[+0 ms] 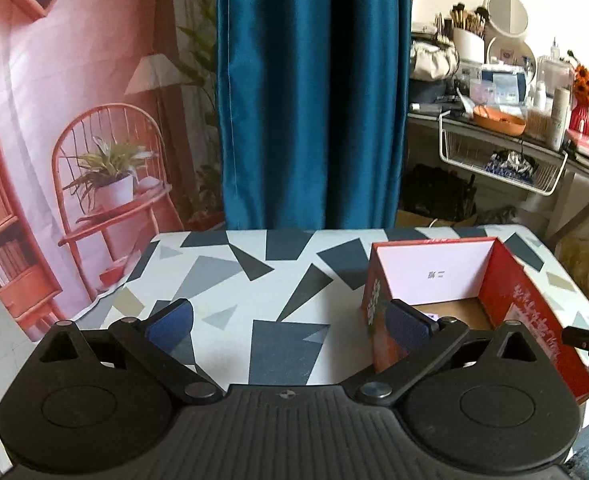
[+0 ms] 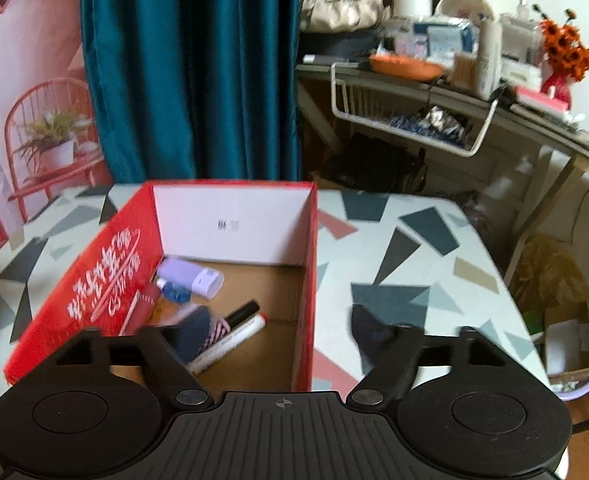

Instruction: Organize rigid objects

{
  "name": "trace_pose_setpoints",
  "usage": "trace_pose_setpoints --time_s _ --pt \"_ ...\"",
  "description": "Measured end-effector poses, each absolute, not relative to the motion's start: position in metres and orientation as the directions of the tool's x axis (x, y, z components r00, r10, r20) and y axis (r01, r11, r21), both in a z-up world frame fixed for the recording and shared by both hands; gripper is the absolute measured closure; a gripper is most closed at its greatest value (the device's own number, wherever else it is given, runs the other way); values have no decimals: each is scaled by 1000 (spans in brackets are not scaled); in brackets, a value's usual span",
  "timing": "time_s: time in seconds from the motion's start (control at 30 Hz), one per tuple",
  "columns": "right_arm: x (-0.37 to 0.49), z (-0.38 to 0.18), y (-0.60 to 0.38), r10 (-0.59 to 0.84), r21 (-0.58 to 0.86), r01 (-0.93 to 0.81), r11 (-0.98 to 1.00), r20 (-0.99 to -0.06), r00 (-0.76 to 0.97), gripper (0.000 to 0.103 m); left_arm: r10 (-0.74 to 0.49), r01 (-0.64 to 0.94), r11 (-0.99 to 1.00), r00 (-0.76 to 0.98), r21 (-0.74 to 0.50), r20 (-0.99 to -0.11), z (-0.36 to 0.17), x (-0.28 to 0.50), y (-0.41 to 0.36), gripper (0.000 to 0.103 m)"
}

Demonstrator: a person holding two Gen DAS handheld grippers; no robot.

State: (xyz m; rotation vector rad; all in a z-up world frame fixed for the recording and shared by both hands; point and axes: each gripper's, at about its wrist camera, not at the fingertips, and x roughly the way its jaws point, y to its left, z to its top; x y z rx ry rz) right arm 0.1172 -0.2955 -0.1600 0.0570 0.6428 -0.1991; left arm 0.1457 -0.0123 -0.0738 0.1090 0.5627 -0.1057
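Red box (image 2: 102, 276) stands open-topped on the patterned table (image 2: 414, 240), and everything here is placed against it. Its floor is bare brown card and its far inner wall is white. Inside the box, against its left wall, lies a lilac tube (image 2: 190, 274) with a white cap, and just in front of that a small blue-capped bottle (image 2: 174, 290). Nearer the front of the box lie two markers (image 2: 234, 328) side by side, one black-capped and one white with a red tip, both slanting toward the box's right wall. A striped red-and-white item sits beside them, partly hidden, and I cannot tell what it is.

Right gripper (image 2: 282, 328) hangs at the near end of the box, its fingers spread wide and gripping nothing; one finger is over the box's inside, the other outside the box's right wall, over the table.

Left gripper (image 1: 290, 320) is to the left of the box (image 1: 530, 300), fingers wide apart and empty, with its right finger in front of the box's near left corner; whether it touches the box I cannot tell
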Motion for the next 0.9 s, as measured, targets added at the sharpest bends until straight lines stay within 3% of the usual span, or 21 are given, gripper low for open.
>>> trace_pose_setpoints --time_s 0.07,0.17,0.5,0.7,0.9 --pt "111 -148 -294 -170 -1 207 978 -576 799 7 -62 117 991 850 72 -523 -68 137 -12 0" --pt "102 -129 -290 -178 -7 208 978 -540 822 0 -49 96 993 859 65 -509 -60 125 -11 0" --pt "56 -60 -267 -117 136 193 972 -429 896 0 50 0 994 890 111 -454 -28 75 -14 0" --pt "21 -27 -234 -151 75 195 978 -388 909 0 10 17 998 899 58 -438 -11 47 -7 0" --pt "-10 -1 -205 -152 67 189 980 -365 919 0 -1 18 999 937 44 -350 5 15 1 0"
